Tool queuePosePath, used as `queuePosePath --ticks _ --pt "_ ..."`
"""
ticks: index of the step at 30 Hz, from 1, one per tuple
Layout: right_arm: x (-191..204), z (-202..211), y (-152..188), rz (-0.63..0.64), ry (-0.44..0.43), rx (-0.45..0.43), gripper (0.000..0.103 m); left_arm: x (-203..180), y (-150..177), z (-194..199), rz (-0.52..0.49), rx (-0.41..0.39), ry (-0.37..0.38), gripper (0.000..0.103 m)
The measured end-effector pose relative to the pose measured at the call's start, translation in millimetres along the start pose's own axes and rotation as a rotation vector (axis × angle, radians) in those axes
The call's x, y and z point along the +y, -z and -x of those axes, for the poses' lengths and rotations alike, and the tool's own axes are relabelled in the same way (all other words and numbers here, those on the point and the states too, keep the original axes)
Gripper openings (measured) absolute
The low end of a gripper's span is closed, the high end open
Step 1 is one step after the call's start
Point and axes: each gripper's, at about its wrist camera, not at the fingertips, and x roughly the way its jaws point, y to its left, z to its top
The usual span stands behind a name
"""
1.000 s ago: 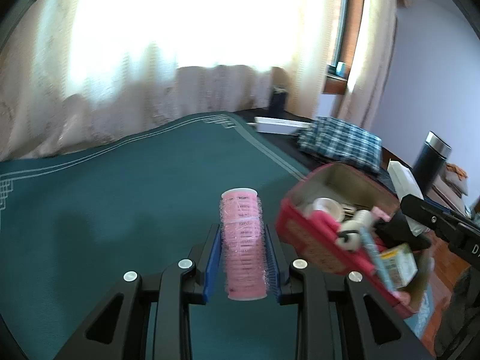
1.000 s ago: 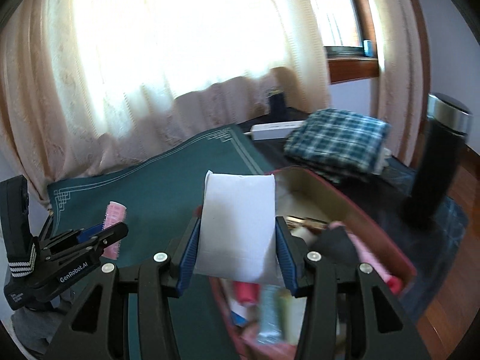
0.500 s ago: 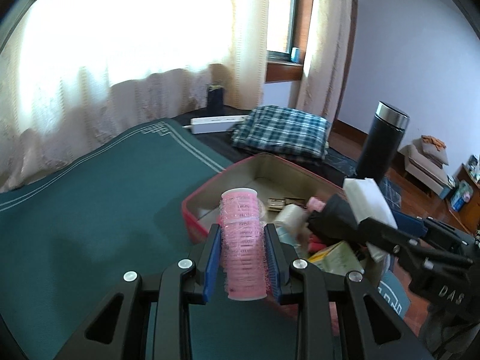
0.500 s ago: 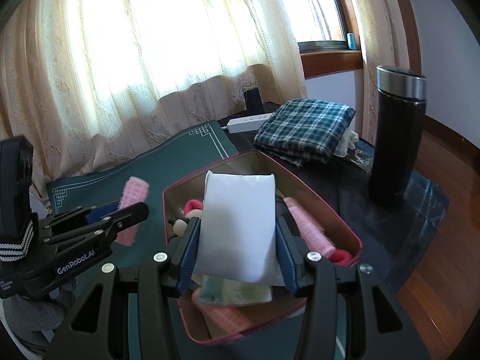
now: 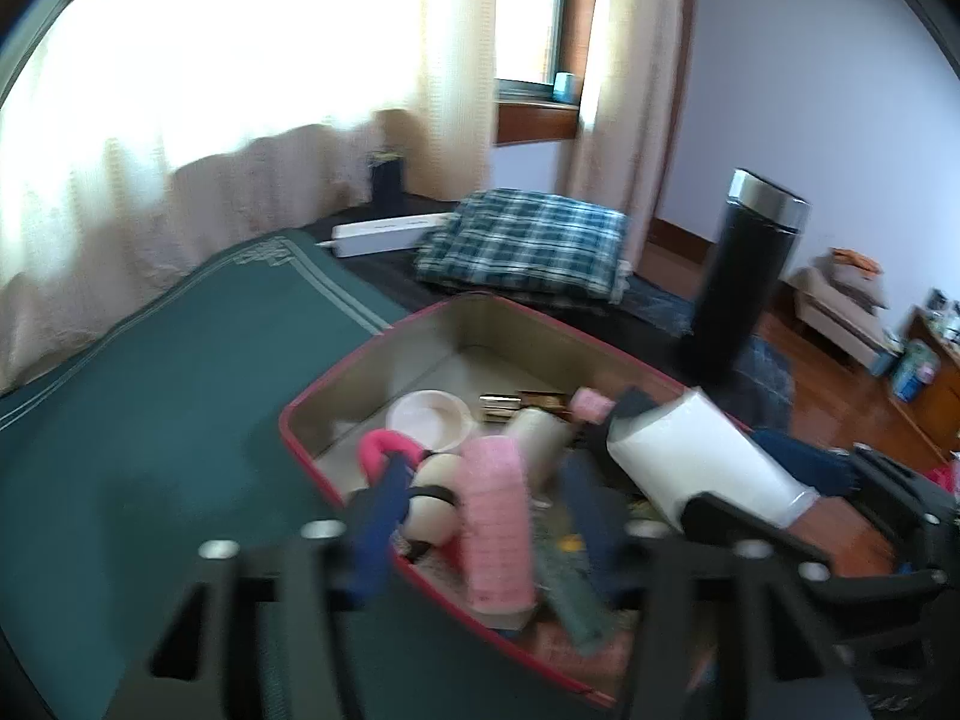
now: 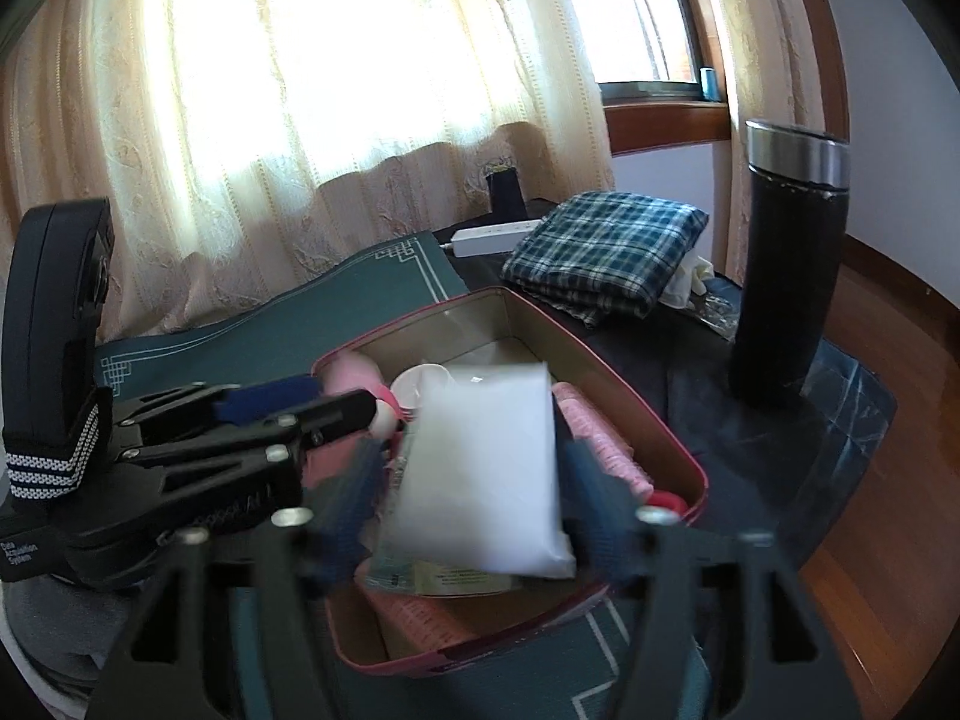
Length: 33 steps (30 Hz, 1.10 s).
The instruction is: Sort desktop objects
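Note:
My left gripper [image 5: 486, 480] hangs over the near corner of the red tin box [image 5: 288, 420]. Its jaws are opening, and the pink hair roller [image 5: 498, 528] stands loose between the blue pads with a gap on each side. My right gripper [image 6: 471, 456] is over the same box [image 6: 420, 312], jaws also opening. The white packet [image 6: 486, 468] sits tilted between its pads, which no longer press on it. From the left wrist view that packet [image 5: 702, 468] shows at the right. The left gripper [image 6: 300, 402] shows at the left in the right wrist view.
The box holds several small items, among them a white round cup [image 5: 429, 420] and another pink roller [image 6: 600, 438]. It rests at the edge of a green mat [image 5: 180, 390]. Behind it lie a plaid cloth [image 5: 528, 246], a white power strip [image 5: 390, 234] and a tall black flask [image 6: 786, 276].
Both grippers have come in over the red box. Their jaws were shut on the roller and the packet and have now spread, so both items sit loose.

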Motion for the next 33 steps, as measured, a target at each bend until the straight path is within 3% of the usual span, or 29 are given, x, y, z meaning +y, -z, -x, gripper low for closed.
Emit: queuePosePath --ticks 7,13,15,16,22,26,29,33 --pt "-13.1 11.6 0.3 -0.042 0.003 -0.025 0.078 10.0 3.3 8.2 0.049 -0.011 -0.006 0.066" --pt "-17.6 26.4 5.2 -0.052 0.026 -0.035 0.078 17.3 12.1 37.3 0.049 -0.085 -0.115 0.067" --pt "-17.2 29.1 6.6 -0.052 0.028 -0.035 0.078 18.3 16.3 53.0 0.046 -0.131 -0.155 0.084" --pt "-15.6 32.6 8.4 -0.044 0.03 -0.033 0.079 19.0 18.0 60.1 0.048 -0.154 -0.171 0.087" --pt "3.9 33.1 19.7 0.054 0.034 0.02 0.079 30.8 32.2 100.8 0.089 -0.233 -0.199 0.088" --pt "21.5 16.1 24.4 0.14 0.096 0.08 0.079 36.0 44.9 112.8 0.107 -0.242 -0.226 0.088" --pt "27.5 -7.5 24.5 0.2 0.182 0.133 0.08 37.8 55.4 123.1 0.119 -0.258 -0.259 0.103" --pt "28.9 -15.9 19.0 0.203 0.204 0.131 0.083 34.0 65.2 134.9 0.113 -0.292 -0.299 0.103"
